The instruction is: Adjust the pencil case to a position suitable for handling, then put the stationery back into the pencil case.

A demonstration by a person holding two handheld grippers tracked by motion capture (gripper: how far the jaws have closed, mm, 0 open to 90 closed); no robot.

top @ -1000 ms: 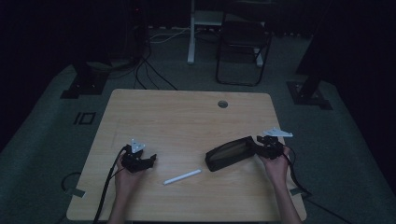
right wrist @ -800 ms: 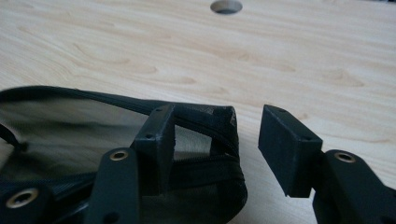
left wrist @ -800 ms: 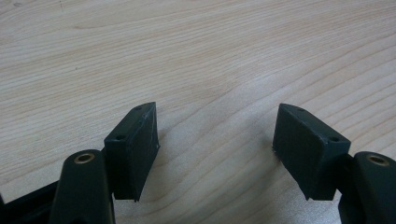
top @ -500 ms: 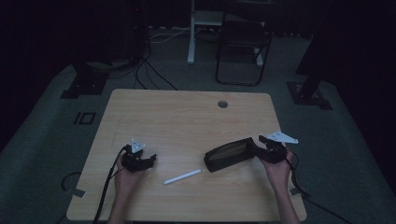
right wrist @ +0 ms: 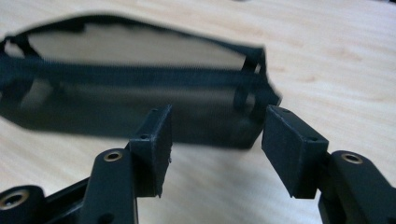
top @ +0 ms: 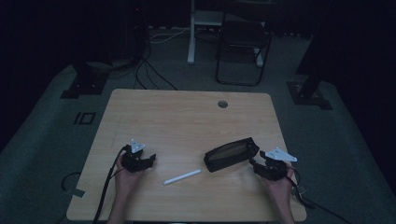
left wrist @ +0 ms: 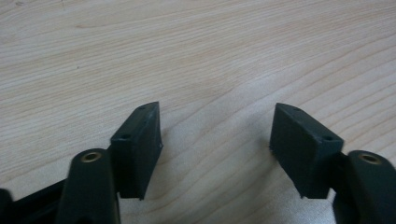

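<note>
We see the black pouch (top: 231, 154) lying on the desk (top: 187, 116) toward its right edge, with a white stick (top: 182, 177) just to its left and bare wood across the far half. Our right claw (top: 255, 164) rests low near the front right corner, just beside the pouch's end, jaws released and just opening, nothing between them. Our left claw (top: 150, 160) rests near the front left, parted over bare wood, jaws just closing somewhat.
</note>
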